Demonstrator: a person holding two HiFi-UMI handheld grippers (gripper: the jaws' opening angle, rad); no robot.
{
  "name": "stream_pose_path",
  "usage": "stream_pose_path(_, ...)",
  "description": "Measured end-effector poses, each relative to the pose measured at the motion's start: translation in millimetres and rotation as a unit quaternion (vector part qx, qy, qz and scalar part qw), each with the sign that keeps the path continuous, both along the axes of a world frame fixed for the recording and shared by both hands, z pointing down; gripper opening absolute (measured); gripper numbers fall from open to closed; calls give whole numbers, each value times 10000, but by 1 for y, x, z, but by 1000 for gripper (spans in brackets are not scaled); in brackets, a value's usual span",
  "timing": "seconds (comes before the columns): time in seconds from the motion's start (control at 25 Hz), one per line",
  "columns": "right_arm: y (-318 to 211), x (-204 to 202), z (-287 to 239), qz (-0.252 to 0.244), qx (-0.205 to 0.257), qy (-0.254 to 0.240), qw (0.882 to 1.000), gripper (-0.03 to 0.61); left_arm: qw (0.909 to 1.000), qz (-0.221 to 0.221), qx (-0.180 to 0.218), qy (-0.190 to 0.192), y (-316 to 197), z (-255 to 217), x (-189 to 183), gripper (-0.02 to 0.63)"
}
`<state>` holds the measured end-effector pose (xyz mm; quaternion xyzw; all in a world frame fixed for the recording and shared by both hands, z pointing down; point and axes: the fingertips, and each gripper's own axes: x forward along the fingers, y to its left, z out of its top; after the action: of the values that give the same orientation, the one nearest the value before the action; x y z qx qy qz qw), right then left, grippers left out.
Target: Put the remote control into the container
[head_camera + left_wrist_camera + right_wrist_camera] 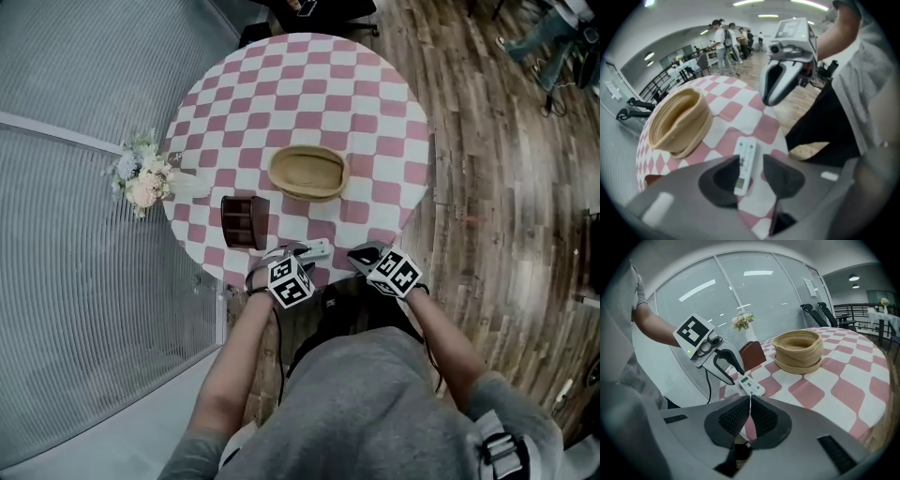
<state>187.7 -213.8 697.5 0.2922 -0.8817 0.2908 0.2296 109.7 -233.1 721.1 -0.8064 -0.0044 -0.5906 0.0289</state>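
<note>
A white remote control (745, 165) lies flat on the checked table near its front edge, also visible as the remote (317, 249) in the head view. My left gripper (750, 159) is open and straddles the remote's near end; the left pad is close beside it and the right pad stands apart. My right gripper (750, 412) is shut with nothing in it, hovering just right of the remote (751, 385). A dark brown compartment box (244, 221) stands left of the remote. A woven basket (308, 172) sits at the table's middle.
A vase of pale flowers (141, 178) stands at the round table's (375, 103) left edge. A glass wall with blinds runs along the left, with wooden floor on the right. People stand far off in the room in the left gripper view.
</note>
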Motion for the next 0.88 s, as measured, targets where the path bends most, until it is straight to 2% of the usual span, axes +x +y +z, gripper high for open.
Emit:
stream_pose_path(0.44,-2,17,20,-82,-183,-117,9997,18,9938,822,-193,-724,-5,38,21,256)
stream_pose_path(0.6,-5,21,21,-64,-182,-179,9997,18,9894,1155,-75,-877,-4,49,26,259)
stream_pose_path(0.88,-5,29,25,-67,-239,-215,9995,18,9851,1241,-183,-1173,-8,63,31,259)
